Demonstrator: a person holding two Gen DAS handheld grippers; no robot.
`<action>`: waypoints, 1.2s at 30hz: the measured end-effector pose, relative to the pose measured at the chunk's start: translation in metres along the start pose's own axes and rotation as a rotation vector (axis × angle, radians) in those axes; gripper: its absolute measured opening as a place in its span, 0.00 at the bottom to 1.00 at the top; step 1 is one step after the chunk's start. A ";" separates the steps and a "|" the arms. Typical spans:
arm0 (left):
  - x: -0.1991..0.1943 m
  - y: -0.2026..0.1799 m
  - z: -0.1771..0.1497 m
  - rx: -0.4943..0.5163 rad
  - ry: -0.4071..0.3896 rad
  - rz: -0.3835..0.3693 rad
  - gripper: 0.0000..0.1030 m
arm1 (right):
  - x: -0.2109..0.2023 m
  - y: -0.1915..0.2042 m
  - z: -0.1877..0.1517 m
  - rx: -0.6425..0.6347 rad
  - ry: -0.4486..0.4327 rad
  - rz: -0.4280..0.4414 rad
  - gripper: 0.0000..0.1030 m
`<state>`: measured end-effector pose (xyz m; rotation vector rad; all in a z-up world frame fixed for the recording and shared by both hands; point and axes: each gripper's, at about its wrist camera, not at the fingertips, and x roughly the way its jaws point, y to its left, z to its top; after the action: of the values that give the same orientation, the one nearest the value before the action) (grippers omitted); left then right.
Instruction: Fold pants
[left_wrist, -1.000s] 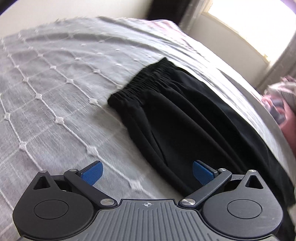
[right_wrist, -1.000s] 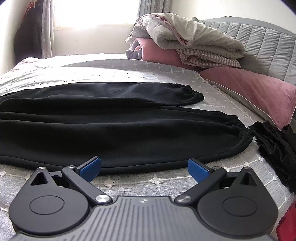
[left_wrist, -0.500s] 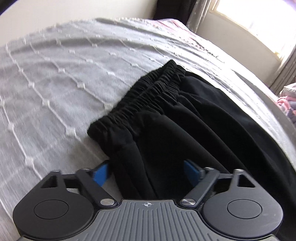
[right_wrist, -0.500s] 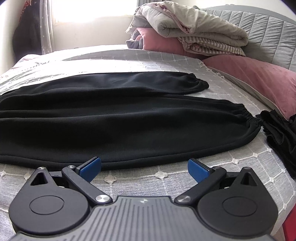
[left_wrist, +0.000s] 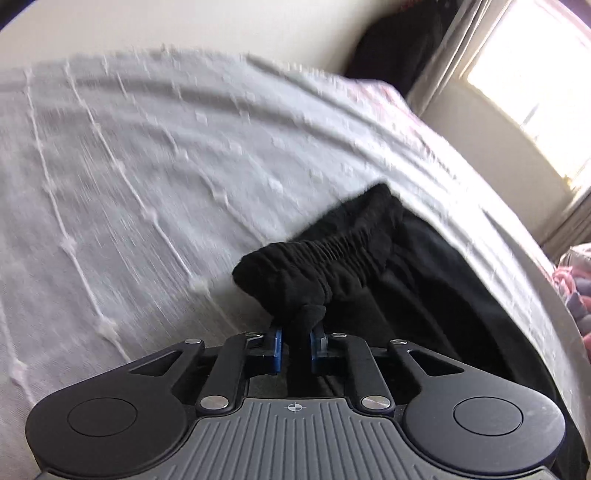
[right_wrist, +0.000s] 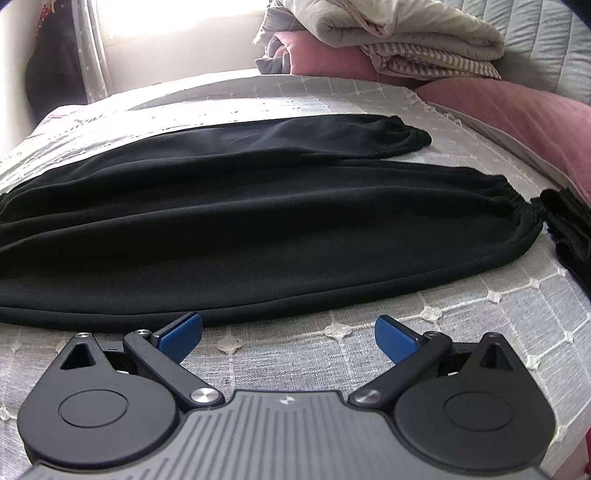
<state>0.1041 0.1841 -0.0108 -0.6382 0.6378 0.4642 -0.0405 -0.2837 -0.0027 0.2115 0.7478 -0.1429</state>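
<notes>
On the grey bedspread my black pants lie lengthwise, cuffs toward the pink pillow, my left gripper just clamped on their waistband corner, my right gripper spread empty beside them

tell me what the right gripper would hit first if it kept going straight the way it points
Most likely the near hem edge of the black pants, just ahead of the open right gripper; only a thin strip of grey bedspread lies between, though depth is hard to judge.
</notes>
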 end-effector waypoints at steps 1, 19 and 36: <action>-0.006 0.001 0.002 0.004 -0.023 0.001 0.13 | 0.001 -0.002 0.001 -0.006 0.016 -0.009 1.00; -0.004 0.036 0.019 0.051 0.029 0.090 0.35 | 0.005 -0.037 0.015 0.049 0.030 -0.035 1.00; -0.013 0.031 0.020 0.015 0.033 0.056 0.11 | 0.055 -0.237 0.059 0.504 -0.102 -0.183 0.14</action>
<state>0.0850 0.2168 -0.0014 -0.6161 0.6910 0.5011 -0.0104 -0.5305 -0.0318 0.6111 0.6189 -0.5141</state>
